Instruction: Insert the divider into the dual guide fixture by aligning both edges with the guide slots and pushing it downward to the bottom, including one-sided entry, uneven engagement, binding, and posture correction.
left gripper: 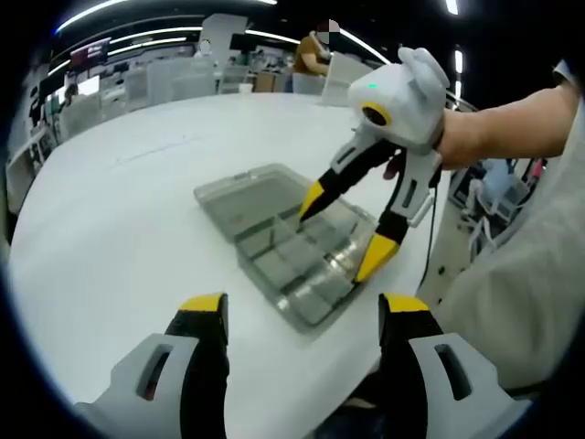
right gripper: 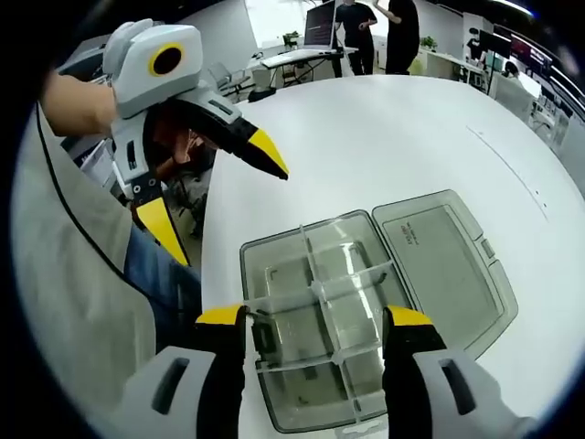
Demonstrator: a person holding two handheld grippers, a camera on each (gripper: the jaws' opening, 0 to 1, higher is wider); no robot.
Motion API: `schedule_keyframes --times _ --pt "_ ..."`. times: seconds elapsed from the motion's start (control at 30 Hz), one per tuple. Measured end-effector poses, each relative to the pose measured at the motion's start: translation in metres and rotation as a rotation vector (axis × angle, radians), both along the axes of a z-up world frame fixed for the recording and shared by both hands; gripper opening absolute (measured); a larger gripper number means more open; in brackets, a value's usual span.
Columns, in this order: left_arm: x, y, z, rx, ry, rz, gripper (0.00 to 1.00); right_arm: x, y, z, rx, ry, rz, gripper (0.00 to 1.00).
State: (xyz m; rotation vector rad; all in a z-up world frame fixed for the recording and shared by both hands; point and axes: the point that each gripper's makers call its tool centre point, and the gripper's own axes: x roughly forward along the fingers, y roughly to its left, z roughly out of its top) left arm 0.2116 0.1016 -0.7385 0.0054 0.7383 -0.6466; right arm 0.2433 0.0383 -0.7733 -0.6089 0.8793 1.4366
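A clear plastic box (left gripper: pixel 294 267) lies on the white table (left gripper: pixel 137 229), its lid (left gripper: pixel 245 195) folded open and flat behind it. Clear dividers split the tray into cells. In the right gripper view a long divider (right gripper: pixel 315 274) runs down the tray (right gripper: pixel 274 393), and a cross divider (right gripper: pixel 352 281) spans it from side to side. My right gripper (right gripper: pixel 315 315) is open, its jaws straddling the tray at the cross divider's ends; whether they touch it I cannot tell. The same right gripper (left gripper: pixel 344 229) hangs over the box. My left gripper (left gripper: pixel 303 309) is open, short of the box's near corner, holding nothing.
The table's edge (right gripper: pixel 207 229) runs close beside the box, with the person's grey top and blue trousers (right gripper: pixel 160 283) just beyond it. The left gripper (right gripper: pixel 224 201) hovers open off that edge. People (right gripper: pixel 358 23) stand by desks far behind. Chairs (left gripper: pixel 164 82) line the far side.
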Motion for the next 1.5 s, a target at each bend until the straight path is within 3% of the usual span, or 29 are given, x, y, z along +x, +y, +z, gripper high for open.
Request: schedule_keyframes --times 0.53,0.93,1.5 --pt "0.009 -0.003 0.0 -0.037 0.016 0.01 0.64 0.003 -0.014 0.025 0.14 0.036 -0.174 0.62" --pt "0.016 -0.008 0.002 -0.041 0.001 0.012 0.71 0.001 -0.026 0.036 0.238 0.058 -0.287 0.71" --pt "0.01 -0.004 -0.001 -0.05 0.038 0.072 0.87 -0.007 -0.038 0.033 0.249 0.016 -0.373 0.82"
